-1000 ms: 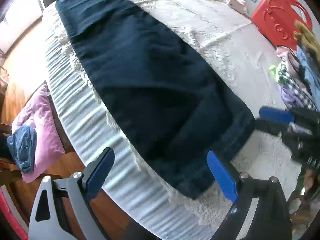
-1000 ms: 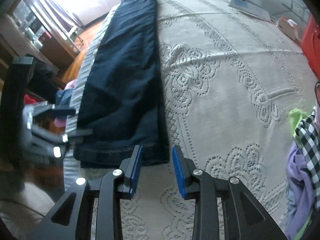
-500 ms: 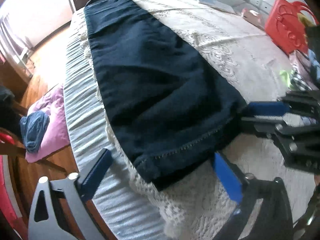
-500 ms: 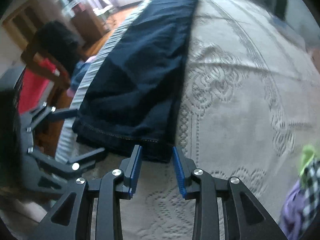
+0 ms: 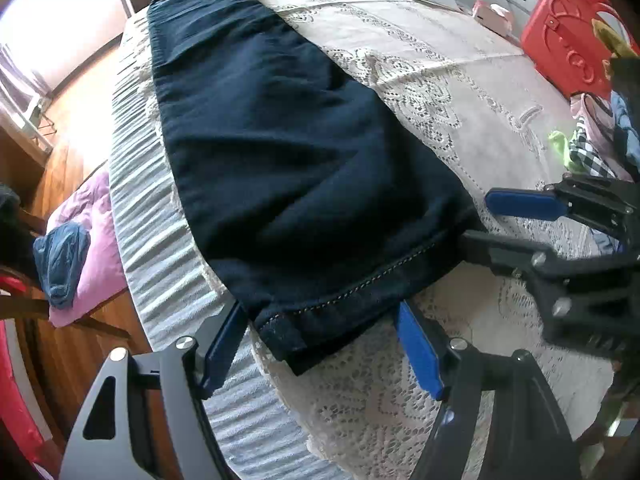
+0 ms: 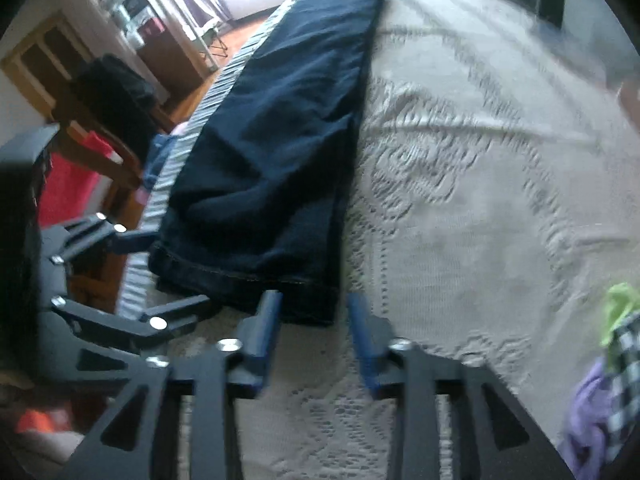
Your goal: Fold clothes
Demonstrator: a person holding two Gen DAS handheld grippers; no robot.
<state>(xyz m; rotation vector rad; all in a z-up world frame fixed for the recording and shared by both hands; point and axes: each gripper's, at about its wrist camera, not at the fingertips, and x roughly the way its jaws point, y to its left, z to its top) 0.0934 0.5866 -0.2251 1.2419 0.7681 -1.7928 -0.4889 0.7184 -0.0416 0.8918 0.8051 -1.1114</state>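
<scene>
Dark navy trousers [image 5: 280, 152], folded lengthwise, lie along the left edge of a lace-covered bed [image 5: 460, 92]. Their stitched hem points toward me. My left gripper [image 5: 320, 332] is open, and its blue fingers straddle the hem's left corner without clamping it. My right gripper [image 6: 314, 316] is also open, with the hem's right corner [image 6: 308, 300] between its fingers. Each gripper shows in the other's view: the right gripper [image 5: 480, 226] at the hem's right end, the left gripper [image 6: 160, 276] at its left end.
A red basket [image 5: 560, 52] and a pile of mixed clothes [image 5: 592, 148] sit at the bed's right side. A small pink box [image 5: 492, 16] lies farther back. Left of the bed, a pink cushion [image 5: 96, 248] with a blue garment rests over a wooden floor.
Both grippers have moved forward to the trouser hem, so its corners now sit between their fingers. The left gripper's fingers have narrowed somewhat. The trousers have not moved.
</scene>
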